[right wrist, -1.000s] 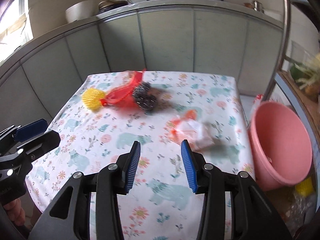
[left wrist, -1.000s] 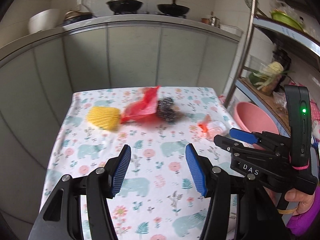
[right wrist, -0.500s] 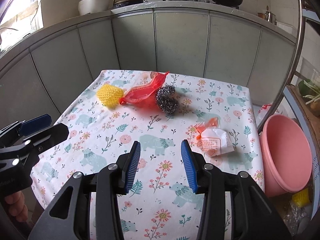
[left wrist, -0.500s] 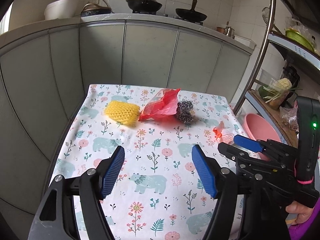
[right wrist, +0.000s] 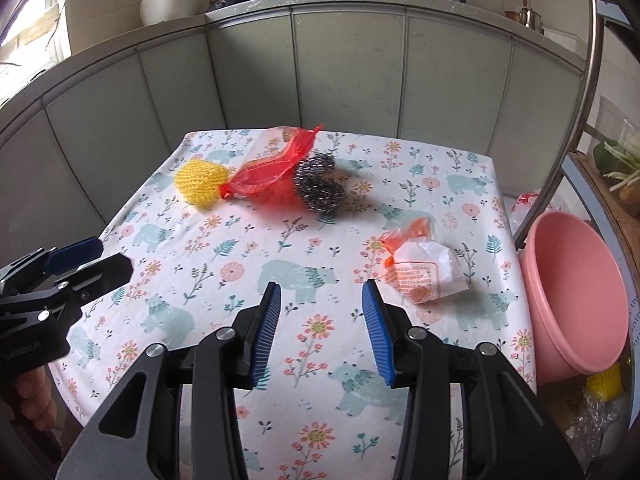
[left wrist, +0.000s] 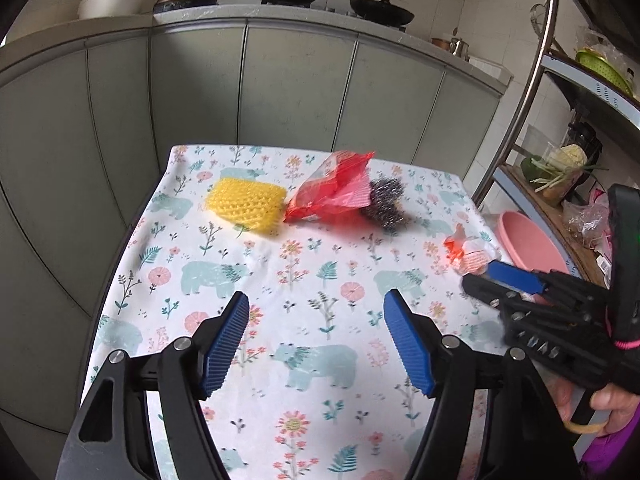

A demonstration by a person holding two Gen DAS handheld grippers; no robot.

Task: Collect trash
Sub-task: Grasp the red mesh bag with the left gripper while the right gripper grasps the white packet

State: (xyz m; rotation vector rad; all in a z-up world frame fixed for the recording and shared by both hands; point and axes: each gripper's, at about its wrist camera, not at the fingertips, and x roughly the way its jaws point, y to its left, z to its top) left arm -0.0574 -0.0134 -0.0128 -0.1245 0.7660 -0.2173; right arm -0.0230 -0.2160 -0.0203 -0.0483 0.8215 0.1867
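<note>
Left claw (left wrist: 316,340), right claw (right wrist: 322,330) both spread, empty; four trash pieces on table (right wrist: 472,184).

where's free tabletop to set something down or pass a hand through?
Free: the near half of the table, in front of both open grippers, and the far right corner behind the white-and-orange packet. Crowded: the far left, where the yellow sponge, red bag and steel scourer sit bunched together. The pink basin stands off the right edge.
</note>
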